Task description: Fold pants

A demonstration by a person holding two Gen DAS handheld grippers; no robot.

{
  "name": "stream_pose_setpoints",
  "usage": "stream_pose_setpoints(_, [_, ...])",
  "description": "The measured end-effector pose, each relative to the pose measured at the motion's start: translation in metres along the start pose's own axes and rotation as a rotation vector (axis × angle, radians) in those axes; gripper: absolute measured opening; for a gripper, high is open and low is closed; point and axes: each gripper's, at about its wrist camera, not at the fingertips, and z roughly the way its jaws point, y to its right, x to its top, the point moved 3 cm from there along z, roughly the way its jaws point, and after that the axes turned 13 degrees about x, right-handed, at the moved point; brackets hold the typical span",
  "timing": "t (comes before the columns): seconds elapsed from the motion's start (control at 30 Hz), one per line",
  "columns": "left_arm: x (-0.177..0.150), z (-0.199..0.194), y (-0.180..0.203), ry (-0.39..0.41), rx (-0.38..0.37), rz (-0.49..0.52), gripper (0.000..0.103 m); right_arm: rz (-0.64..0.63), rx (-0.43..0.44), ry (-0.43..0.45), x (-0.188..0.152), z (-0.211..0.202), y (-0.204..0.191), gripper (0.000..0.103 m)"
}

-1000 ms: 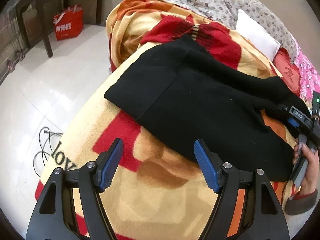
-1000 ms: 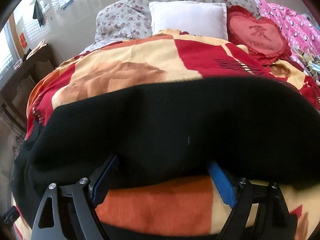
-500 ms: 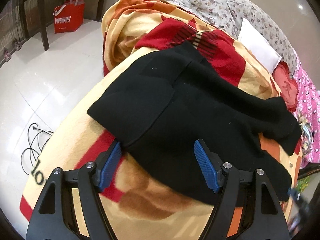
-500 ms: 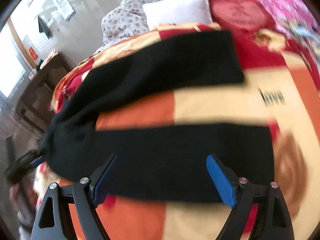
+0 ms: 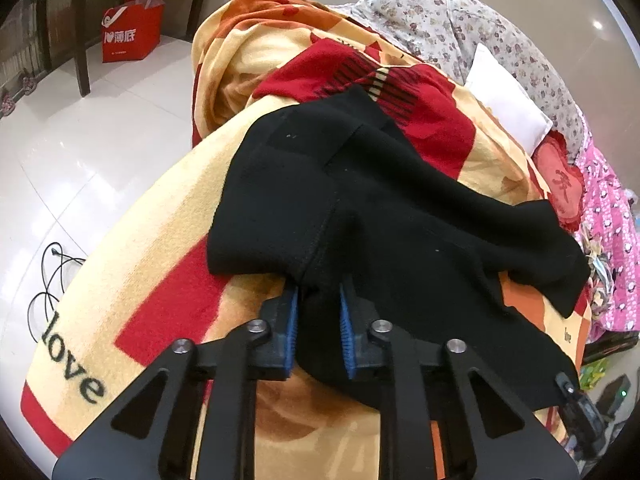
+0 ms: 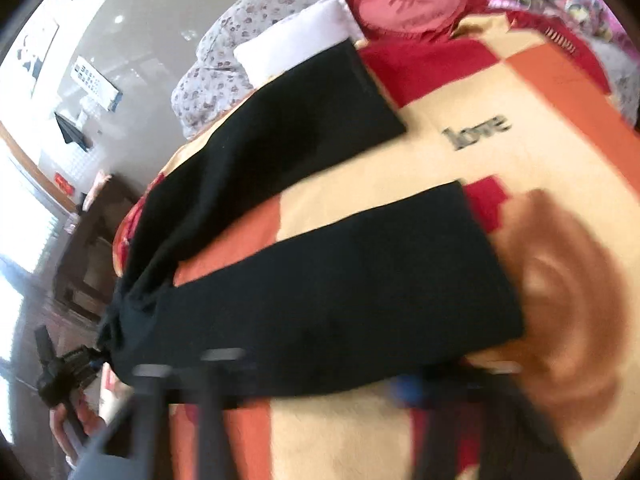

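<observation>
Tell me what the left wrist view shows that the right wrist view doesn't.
Only the left wrist view shows the red shopping bag, the black cable on the floor, and the left gripper closing with a bunch of the black pants between its pads. Only the right wrist view shows both pant legs spread apart, plus a hand. Both show the pants, patterned blanket, white pillow and red heart cushion.
</observation>
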Motion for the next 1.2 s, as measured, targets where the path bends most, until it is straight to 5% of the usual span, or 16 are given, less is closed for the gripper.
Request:
stream_pose_setpoints(0.23, [-0.002,-0.041,-0.009,0.03,-0.078,0.0,0.014,-0.101,0.065,0.093,0.001,-0.042,-0.044,0.007])
stream_pose_setpoints(0.43, [-0.025,-0.062,-0.024,-0.005,-0.126,0.024,0.014,-0.163,0.002,0.056,-0.007,-0.079,-0.053,0.007])
stream_pose_setpoints(0.67, [-0.054,-0.033,-0.035,-0.094,-0.01,0.069,0.017,-0.113,-0.217,-0.131,-0.032,-0.058,0.007,0.012])
stream_pose_setpoints(0.77, [-0.051,-0.049,-0.038,-0.044,0.033,0.093,0.017,-0.14,-0.315,-0.089,-0.026,-0.076,0.009,0.022])
stream_pose_setpoints(0.87, [-0.045,-0.07,-0.043,0.058,0.169,0.13,0.017,-0.173,-0.39,-0.038,-0.015,-0.094,0.0,0.024])
stream_pose_setpoints(1.03, [-0.041,-0.086,-0.041,0.085,0.141,0.14,0.017,-0.244,-0.271,-0.009,-0.013,-0.092,-0.043,0.025])
stream_pose_setpoints(1.2, [-0.043,-0.081,-0.021,0.067,0.083,0.17,0.017,-0.359,-0.117,-0.133,-0.031,-0.035,-0.084,0.025])
